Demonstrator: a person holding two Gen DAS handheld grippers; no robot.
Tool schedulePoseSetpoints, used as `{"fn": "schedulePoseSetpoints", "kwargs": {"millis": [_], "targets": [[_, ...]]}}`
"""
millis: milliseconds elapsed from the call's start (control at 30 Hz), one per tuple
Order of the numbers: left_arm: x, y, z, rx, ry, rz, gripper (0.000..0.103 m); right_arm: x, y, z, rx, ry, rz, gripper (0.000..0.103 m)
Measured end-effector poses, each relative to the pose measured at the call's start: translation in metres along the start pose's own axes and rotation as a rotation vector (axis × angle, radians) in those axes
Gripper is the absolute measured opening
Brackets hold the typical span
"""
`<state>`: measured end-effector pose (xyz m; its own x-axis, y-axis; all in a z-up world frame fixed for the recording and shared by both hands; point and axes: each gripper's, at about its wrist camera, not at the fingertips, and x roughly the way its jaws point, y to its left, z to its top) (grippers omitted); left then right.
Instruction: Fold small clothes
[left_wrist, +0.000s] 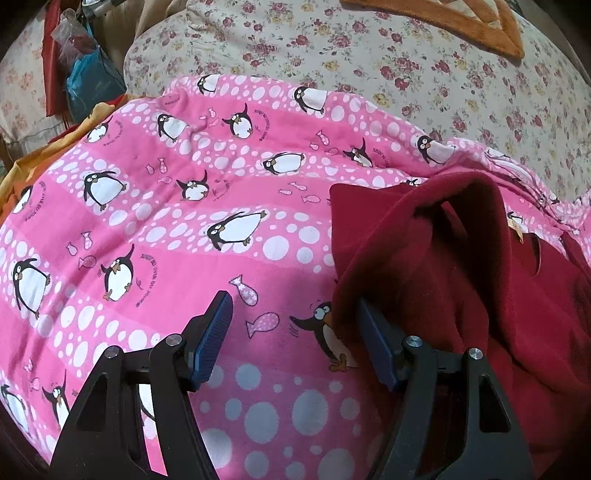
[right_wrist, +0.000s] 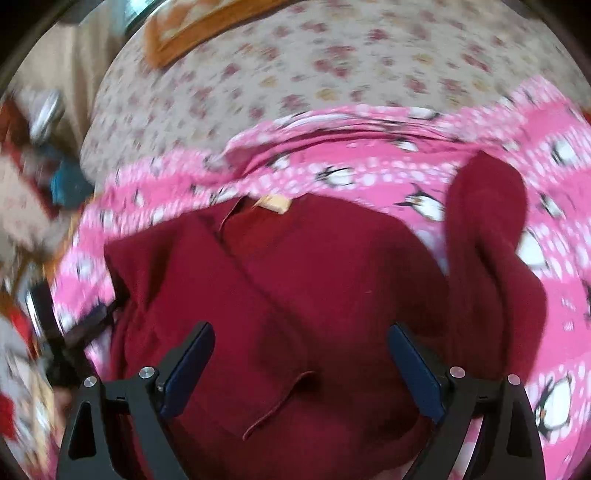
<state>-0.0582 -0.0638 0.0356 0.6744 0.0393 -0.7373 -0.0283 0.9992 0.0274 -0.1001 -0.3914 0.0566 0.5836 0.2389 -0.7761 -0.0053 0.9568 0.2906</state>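
A dark red fleece garment (left_wrist: 461, 280) lies crumpled on a pink penguin-print blanket (left_wrist: 177, 236), at the right of the left wrist view. My left gripper (left_wrist: 292, 298) is open over the blanket. Its right finger (left_wrist: 373, 343) sits against the garment's left edge, and only blanket shows between the pads. In the blurred right wrist view the garment (right_wrist: 295, 266) fills the middle, with a tan label (right_wrist: 273, 203) at its collar and a sleeve (right_wrist: 484, 221) stretching up to the right. My right gripper (right_wrist: 302, 325) hangs open just above the garment's body and grips nothing.
A floral bedsheet (left_wrist: 424, 74) spreads beyond the blanket. An orange-brown plush cloth (left_wrist: 461, 22) lies at the far edge. A blue bag (left_wrist: 92, 85) and clutter sit far left, with yellow-orange fabric (left_wrist: 44, 162) under the blanket's left edge.
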Motion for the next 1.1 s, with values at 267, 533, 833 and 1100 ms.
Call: {"fn": "schedulePoseSetpoints", "kwargs": {"millis": [267,533,833,1100], "targets": [[0.003,0.002,0.001,-0.02,0.01,-0.015,0.069,0.029,0.022,-0.015,-0.275,0.057,-0.084,0.031],[-0.004,0.01,0.002,-0.052,-0.016,-0.038,0.069,-0.015,0.035,0.0,-0.453,-0.1,-0.305,0.006],[0.002,0.008,0.002,-0.011,0.022,-0.031,0.069,0.016,-0.023,0.044,-0.266,-0.031,-0.46,0.006],[-0.01,0.056,0.004,-0.2,0.005,-0.036,0.07,-0.009,0.036,0.044,-0.254,-0.14,-0.14,0.074]]}}
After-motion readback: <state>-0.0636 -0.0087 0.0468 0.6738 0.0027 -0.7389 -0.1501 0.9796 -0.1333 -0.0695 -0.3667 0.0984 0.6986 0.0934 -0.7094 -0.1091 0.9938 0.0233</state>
